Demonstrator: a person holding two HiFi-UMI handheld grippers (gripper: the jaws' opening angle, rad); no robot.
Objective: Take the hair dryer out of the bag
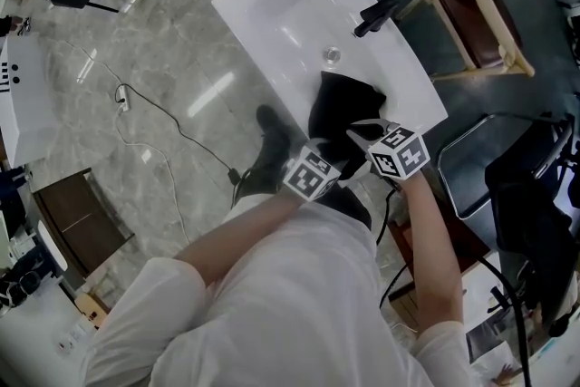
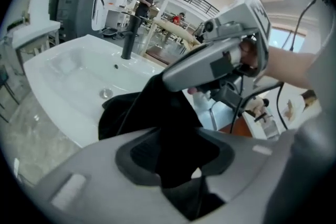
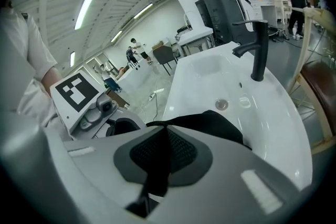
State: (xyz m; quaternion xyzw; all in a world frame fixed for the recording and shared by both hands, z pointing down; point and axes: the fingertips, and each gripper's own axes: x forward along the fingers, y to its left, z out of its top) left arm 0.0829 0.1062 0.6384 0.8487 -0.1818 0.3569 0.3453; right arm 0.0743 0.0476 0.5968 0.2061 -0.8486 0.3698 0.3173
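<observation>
Left claw [image 2: 178, 160]: your jaws stood apart, both dark pads showing. A thick fold of the black bag [image 3: 210, 123] filled the gap between them, but the pads were not pressed together on it.

Right claw [image 3: 163, 157]: your jaws were closed on a thin strip of the bag's upper edge. That edge ran taut from the pads out toward the bag's body.

In the head view, the two claws sat side by side at the near end of the bag, the left one just to the left of the right. In the left gripper view, the right claw crossed above and just beyond your left jaws, its tip against the same dark fabric.

Hair dryer: not made out in any view. Only the bag's black cloth showed at and beyond both claws.

The bag's body lay slumped on the near corner of the white washbasin [image 3: 210, 76], hanging partly over the front edge nearest you.

Further along the basin, the round metal drain [image 3: 222, 105] lay just past the bag and clear of it. The black faucet [image 3: 257, 55] stood upright behind the drain, well apart from the bag.

Beyond the basin to your left, a thin cable [image 1: 154, 118] trailed across the grey marble floor [image 1: 181, 32].
</observation>
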